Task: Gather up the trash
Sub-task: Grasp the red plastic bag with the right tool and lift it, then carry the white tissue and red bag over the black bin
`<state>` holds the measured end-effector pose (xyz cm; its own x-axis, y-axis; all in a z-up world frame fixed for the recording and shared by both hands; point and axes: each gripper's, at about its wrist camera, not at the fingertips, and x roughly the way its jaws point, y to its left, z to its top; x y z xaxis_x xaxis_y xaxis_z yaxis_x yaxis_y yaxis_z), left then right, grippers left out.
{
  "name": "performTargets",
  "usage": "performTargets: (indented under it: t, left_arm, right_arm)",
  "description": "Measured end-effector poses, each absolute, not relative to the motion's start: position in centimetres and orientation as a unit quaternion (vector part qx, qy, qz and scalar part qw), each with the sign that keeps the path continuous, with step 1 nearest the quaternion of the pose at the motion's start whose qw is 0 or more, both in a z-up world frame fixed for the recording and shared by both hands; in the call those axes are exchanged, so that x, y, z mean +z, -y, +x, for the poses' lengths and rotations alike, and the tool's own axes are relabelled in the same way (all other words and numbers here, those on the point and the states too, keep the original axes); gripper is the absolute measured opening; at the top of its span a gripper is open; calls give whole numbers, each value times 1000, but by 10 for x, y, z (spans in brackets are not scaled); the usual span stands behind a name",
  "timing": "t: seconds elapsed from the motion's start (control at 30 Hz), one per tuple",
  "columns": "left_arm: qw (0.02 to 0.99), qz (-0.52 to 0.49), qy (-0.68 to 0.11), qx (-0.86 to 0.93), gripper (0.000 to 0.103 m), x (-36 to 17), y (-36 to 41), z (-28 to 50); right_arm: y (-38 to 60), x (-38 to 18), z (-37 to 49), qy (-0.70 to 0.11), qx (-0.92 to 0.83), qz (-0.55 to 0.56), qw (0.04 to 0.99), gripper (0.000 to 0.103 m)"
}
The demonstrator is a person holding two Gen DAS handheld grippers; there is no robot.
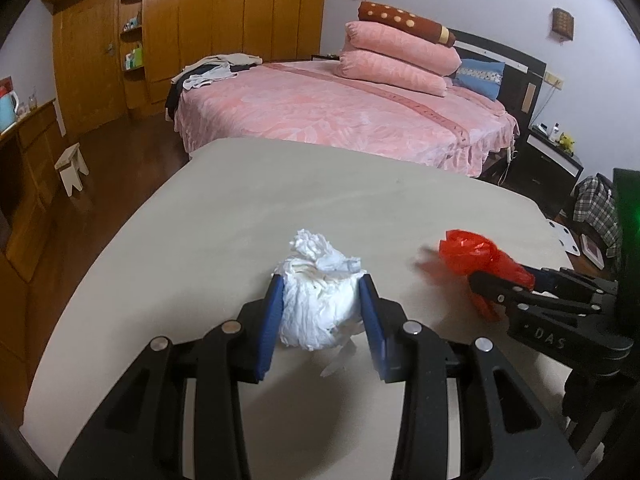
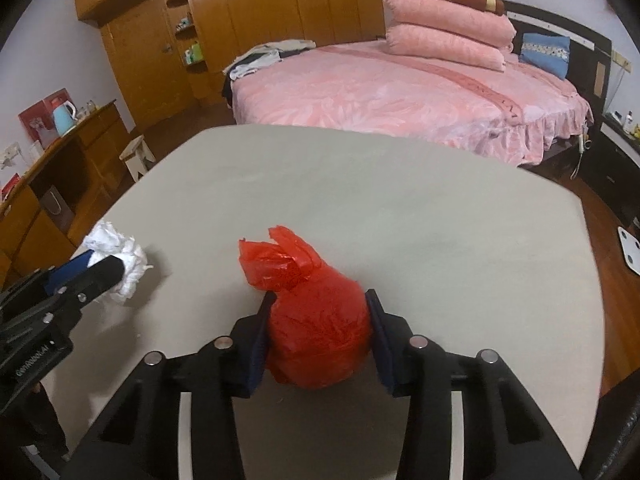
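Observation:
A crumpled white tissue wad (image 1: pixel 316 300) sits between the blue pads of my left gripper (image 1: pixel 320 292), which is shut on it over the beige table (image 1: pixel 280 200). A knotted red plastic bag (image 2: pixel 316 328) sits between the pads of my right gripper (image 2: pixel 320 312), which is shut on it. In the left wrist view the red bag (image 1: pixel 472 256) and right gripper (image 1: pixel 500 284) show at the right. In the right wrist view the white wad (image 2: pixel 120 256) and left gripper (image 2: pixel 96 268) show at the left.
A pink bed (image 1: pixel 340 112) with stacked pillows stands beyond the table's far edge. Wooden wardrobes (image 1: pixel 200 20) line the back wall. A small white stool (image 1: pixel 72 168) and a wooden desk (image 2: pixel 60 168) stand at the left. A white scale (image 2: pixel 630 250) lies on the floor at the right.

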<state>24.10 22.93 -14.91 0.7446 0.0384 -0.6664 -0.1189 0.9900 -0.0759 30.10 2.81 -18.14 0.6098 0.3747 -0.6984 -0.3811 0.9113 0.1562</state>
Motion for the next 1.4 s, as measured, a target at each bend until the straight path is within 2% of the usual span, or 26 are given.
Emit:
performTargets:
  t: [0.7, 1.4]
  left_arm:
    - [950, -56, -306, 21, 37, -81, -184, 196]
    - [964, -45, -261, -28, 37, -28, -114, 114]
  right_arm:
    - [19, -98, 249, -319, 216, 25, 923, 44]
    - [89, -41, 146, -257, 221, 43, 940, 44]
